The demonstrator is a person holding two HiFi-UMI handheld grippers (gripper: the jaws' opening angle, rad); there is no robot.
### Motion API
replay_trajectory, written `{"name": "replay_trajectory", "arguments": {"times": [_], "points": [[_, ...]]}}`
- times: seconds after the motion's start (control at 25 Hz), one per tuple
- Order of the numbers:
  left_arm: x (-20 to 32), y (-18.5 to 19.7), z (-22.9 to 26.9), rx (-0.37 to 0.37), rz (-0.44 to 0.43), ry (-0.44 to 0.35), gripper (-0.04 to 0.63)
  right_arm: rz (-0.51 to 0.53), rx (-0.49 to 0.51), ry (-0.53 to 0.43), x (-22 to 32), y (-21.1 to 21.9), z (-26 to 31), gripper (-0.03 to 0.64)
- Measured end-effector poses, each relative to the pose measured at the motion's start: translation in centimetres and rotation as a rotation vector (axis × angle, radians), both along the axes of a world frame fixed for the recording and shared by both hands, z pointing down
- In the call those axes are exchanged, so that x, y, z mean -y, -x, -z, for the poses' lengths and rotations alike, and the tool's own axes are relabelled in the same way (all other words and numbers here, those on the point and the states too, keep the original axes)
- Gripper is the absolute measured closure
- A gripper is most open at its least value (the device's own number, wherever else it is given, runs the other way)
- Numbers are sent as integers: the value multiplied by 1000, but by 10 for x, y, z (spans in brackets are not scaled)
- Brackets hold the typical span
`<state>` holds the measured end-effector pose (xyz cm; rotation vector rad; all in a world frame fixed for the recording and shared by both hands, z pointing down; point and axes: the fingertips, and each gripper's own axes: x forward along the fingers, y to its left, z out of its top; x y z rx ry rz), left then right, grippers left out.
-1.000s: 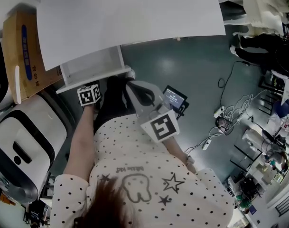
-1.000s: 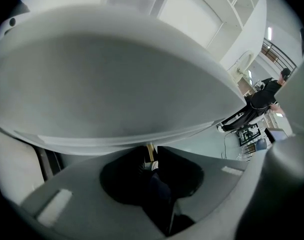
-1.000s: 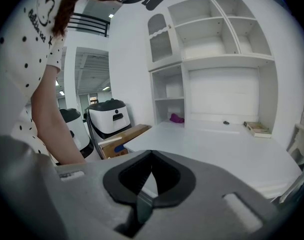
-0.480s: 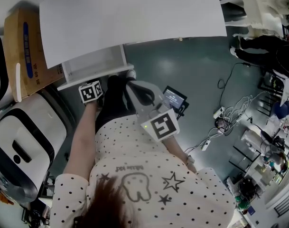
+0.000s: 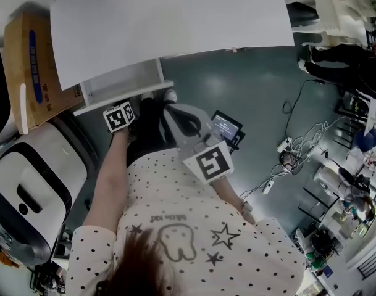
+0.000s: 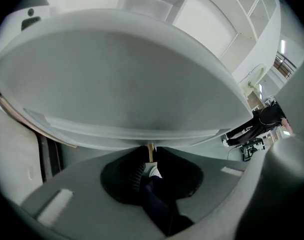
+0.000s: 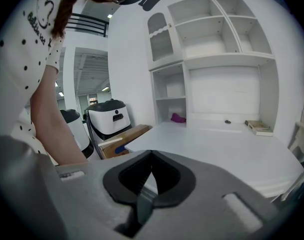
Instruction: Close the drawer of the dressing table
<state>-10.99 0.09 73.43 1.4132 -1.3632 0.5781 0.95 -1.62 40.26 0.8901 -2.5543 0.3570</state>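
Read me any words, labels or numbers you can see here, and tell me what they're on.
Nothing reads clearly.
Shirt print: one short line of lettering above a tooth drawing, too blurred to read.
Cardboard box: blue label, print too small.
Small screen: too small.
Left marker cube, right marker cube: black-and-white code squares, no words.

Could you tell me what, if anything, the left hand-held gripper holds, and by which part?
The drawer, by the brass knob on its front; the jaws of the left hand-held gripper have just been closing on it.
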Motion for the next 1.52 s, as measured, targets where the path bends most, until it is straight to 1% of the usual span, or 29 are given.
{"name": "replay_trajectory", "arguments": {"times": [0.32, 0.6, 1.52], "points": [[4, 1, 0, -19, -10, -2, 528, -3, -19, -2, 5, 8, -3, 617], [11, 3, -1, -20, -26, -11, 528, -14, -29, 1, 8, 12, -5, 617], [39, 9, 1, -34, -34, -24, 528, -24, -42, -9, 32, 22, -4, 617]]}}
